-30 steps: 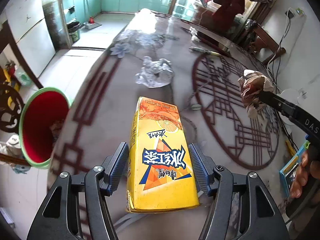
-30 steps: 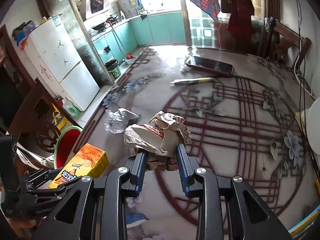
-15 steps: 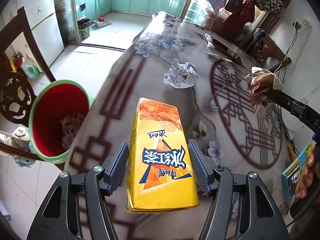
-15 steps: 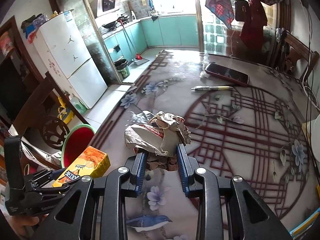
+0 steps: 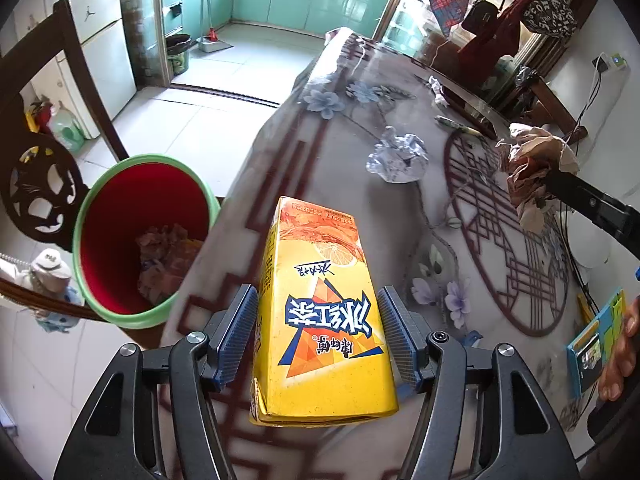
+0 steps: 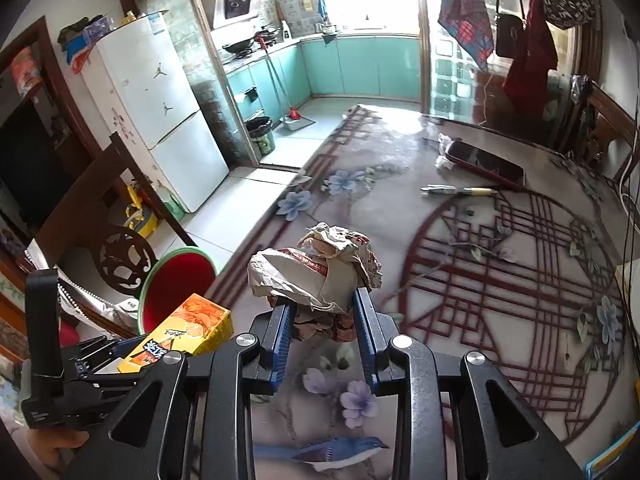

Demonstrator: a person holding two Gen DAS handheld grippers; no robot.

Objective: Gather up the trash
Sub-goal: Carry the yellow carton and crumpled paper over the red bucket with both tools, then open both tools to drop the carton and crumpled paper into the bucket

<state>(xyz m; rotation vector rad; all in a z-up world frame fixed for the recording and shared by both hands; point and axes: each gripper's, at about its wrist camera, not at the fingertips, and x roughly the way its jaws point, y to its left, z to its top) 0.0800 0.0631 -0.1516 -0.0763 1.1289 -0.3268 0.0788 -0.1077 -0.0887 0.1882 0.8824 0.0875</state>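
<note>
My left gripper [image 5: 318,320] is shut on a yellow and orange drink carton [image 5: 320,304] and holds it above the table's left edge. The carton also shows in the right wrist view [image 6: 184,330]. My right gripper [image 6: 322,328] is shut on a crumpled brown paper wad [image 6: 316,272], held above the table; the wad shows in the left wrist view [image 5: 532,168] at the right. A red bin with a green rim [image 5: 140,236] stands on the floor left of the table, with trash inside. A crumpled clear plastic wrapper [image 5: 398,154] lies on the table beyond the carton.
The table [image 6: 460,240] has a floral and lattice cover. A pen [image 6: 460,191], a phone [image 6: 486,160] and a small white wad [image 6: 444,160] lie at its far side. A dark wooden chair [image 5: 44,160] stands beside the bin. A fridge [image 6: 156,120] stands beyond it.
Both grippers have pulled back and risen with their loads. The bin now shows more fully to the left of the carton, and the wrapper lies farther off.
</note>
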